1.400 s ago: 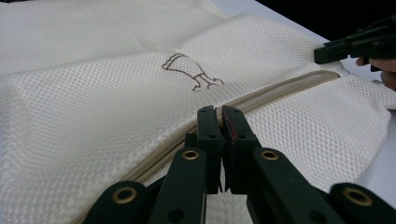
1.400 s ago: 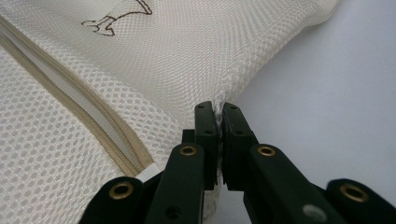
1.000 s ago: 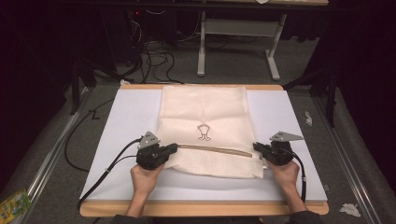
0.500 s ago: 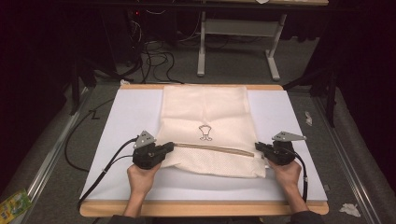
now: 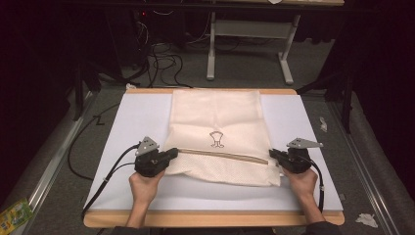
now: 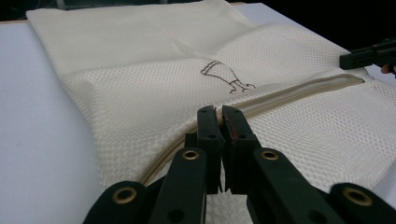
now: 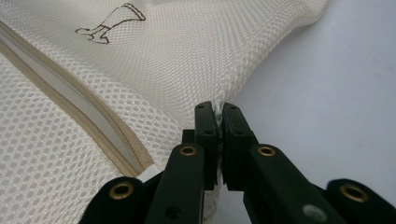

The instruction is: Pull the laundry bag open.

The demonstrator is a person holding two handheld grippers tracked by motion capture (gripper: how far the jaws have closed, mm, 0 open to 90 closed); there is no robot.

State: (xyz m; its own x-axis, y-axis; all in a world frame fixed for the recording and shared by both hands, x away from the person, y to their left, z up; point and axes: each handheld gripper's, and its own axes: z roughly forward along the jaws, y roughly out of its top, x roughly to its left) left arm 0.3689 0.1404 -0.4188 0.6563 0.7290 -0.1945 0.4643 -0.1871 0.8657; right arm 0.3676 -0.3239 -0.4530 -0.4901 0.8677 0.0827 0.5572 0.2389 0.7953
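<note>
A cream mesh laundry bag point(image 5: 220, 137) is laid flat on the white mat point(image 5: 137, 112) that covers the table point(image 5: 215, 218), its far end near the table's back edge and its zipped end toward the person. The zipper point(image 5: 222, 154) runs across the bag from one gripper to the other, and appears closed along its visible length.

The left gripper point(image 5: 171, 153) is closed tight on the bag at the zipper's left end — in the left gripper view the jaws are pressed together with the zipper tape point(image 6: 280, 95) pinched between them. The right gripper point(image 5: 272, 155) is likewise clamped on the bag's right edge; in the right gripper view a sliver of mesh point(image 7: 219, 108) is seen between the closed jaws, just beside the zipper's end point(image 7: 130, 161).

Likely reason for the hold: the bag is gripped at both ends of the zipper line so the fabric is kept taut and flat — slack mesh would bunch under any pull. Both hands point(image 5: 145, 185) are rested low on the mat, which probably steadies the grip.

Markings: a small dark outline drawing point(image 5: 216, 139) is printed mid-bag, above the zipper. No readable text or brand is visible on the bag or grippers.
</note>
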